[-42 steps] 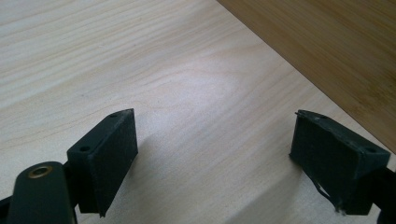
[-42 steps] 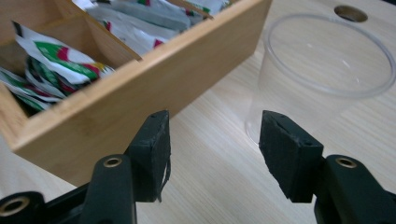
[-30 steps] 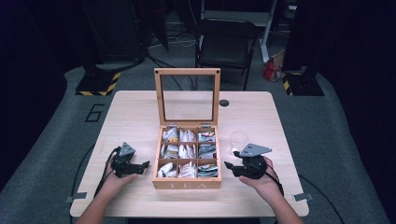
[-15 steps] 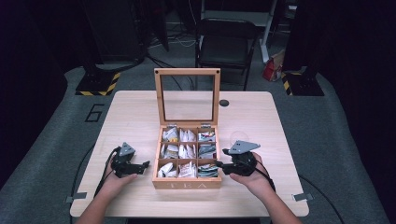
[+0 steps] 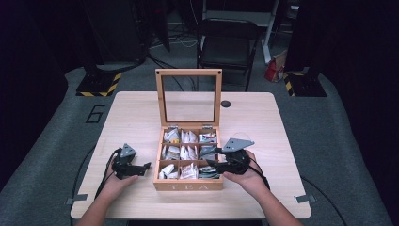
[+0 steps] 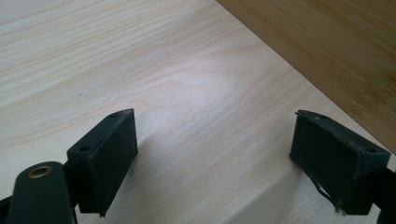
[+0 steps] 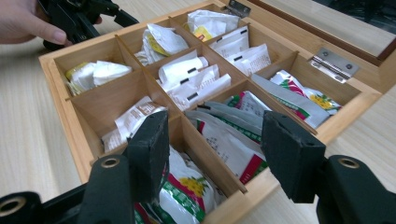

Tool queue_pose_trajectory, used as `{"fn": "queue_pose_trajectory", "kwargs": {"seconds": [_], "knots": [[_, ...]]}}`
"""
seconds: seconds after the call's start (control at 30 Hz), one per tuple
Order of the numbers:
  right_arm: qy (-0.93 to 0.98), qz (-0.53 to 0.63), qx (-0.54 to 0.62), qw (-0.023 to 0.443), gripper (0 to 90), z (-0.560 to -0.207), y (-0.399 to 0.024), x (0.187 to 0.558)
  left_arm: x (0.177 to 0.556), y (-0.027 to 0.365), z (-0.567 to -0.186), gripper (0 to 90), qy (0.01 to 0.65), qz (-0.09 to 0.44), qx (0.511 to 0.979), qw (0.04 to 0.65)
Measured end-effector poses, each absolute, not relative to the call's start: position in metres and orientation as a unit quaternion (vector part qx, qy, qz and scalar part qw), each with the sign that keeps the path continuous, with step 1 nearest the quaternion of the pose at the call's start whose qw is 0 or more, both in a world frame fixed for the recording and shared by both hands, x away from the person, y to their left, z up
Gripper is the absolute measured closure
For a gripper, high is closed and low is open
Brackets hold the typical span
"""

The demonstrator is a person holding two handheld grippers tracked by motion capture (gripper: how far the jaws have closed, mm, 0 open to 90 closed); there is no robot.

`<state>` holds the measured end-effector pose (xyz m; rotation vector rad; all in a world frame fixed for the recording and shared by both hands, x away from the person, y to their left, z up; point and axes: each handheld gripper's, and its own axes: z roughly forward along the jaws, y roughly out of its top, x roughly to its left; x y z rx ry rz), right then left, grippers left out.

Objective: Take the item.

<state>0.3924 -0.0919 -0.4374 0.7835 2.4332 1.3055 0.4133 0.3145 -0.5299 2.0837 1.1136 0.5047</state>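
A wooden tea box (image 5: 188, 186) marked TEA stands mid-table with its glass lid (image 5: 188, 72) upright. Its compartments hold several tea bags (image 5: 188, 150). My right gripper (image 5: 210, 159) hovers open over the box's right-hand compartments. In the right gripper view, my right gripper (image 7: 215, 121) has its jaws apart above red, green and white packets (image 7: 233, 135), touching none, inside the box (image 7: 70, 119). My left gripper (image 5: 145, 167) rests on the table left of the box. My left gripper (image 6: 212, 116) stands open over bare wood, with the box's side wall (image 6: 336, 51) just ahead.
The light wooden table (image 5: 131, 113) has free room left, right and behind the box. A small dark disc (image 5: 226, 103) lies behind the lid. A black chair (image 5: 226, 42) stands beyond the far edge. The person's other hand (image 7: 28, 21) shows past the box.
My right gripper has moved left from the table beside the box to above its right compartments, rising a little. My left gripper has stayed put.
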Motion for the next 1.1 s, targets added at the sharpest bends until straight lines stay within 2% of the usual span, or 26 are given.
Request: {"fn": "queue_pose_trajectory", "kwargs": {"seconds": [0.43,0.63,1.1], "knots": [[0.849,0.445,0.251,0.136,41.0,-0.429,-0.074,0.397,0.413,0.315,-0.530,14.2,0.431,0.195,0.807,0.355],[0.858,0.439,0.237,0.125,44.9,-0.425,-0.064,0.398,0.413,0.314,-0.530,14.2,0.432,0.195,0.806,0.355],[0.862,0.444,0.211,0.123,40.0,-0.419,-0.032,0.402,0.413,0.314,-0.530,14.2,0.432,0.196,0.806,0.355]]}}
